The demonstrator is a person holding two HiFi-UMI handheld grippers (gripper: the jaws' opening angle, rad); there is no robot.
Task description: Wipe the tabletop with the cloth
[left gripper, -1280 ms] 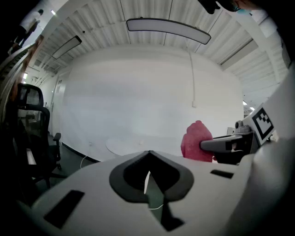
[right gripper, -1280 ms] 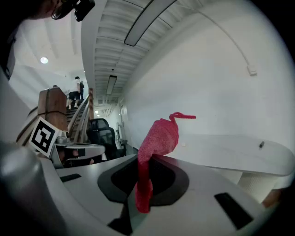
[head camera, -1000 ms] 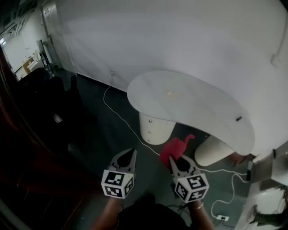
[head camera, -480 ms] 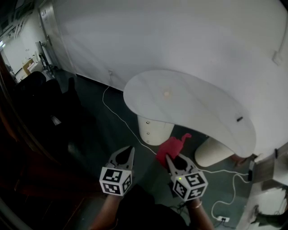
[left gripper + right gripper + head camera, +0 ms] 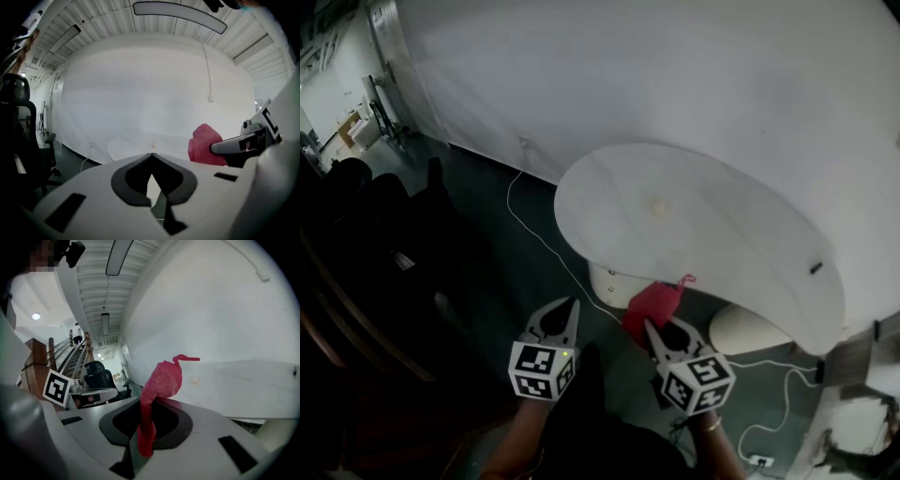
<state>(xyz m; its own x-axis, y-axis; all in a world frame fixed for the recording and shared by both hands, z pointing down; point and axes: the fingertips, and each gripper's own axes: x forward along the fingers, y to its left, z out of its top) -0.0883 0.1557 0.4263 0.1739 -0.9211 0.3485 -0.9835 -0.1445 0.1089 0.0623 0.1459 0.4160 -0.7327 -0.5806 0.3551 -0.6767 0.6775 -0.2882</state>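
The red cloth is held by the right hand-held gripper, whose jaws are closed on it. In the right gripper view a strip of it is seen pinched between the jaws, with the rest bunched upright above them. The left hand-held gripper is empty, and its jaws are shown brought fully together in the left gripper view.

Only in the head view is the whole curved white tabletop seen, with pale pedestals under it and a white cable on the dark floor. There the cloth is held at the tabletop's near edge; whether they touch cannot be told. Office chairs and a wooden stair rail are shown only in the gripper views.

The only print made out is the black-and-white square markers on the cubes.
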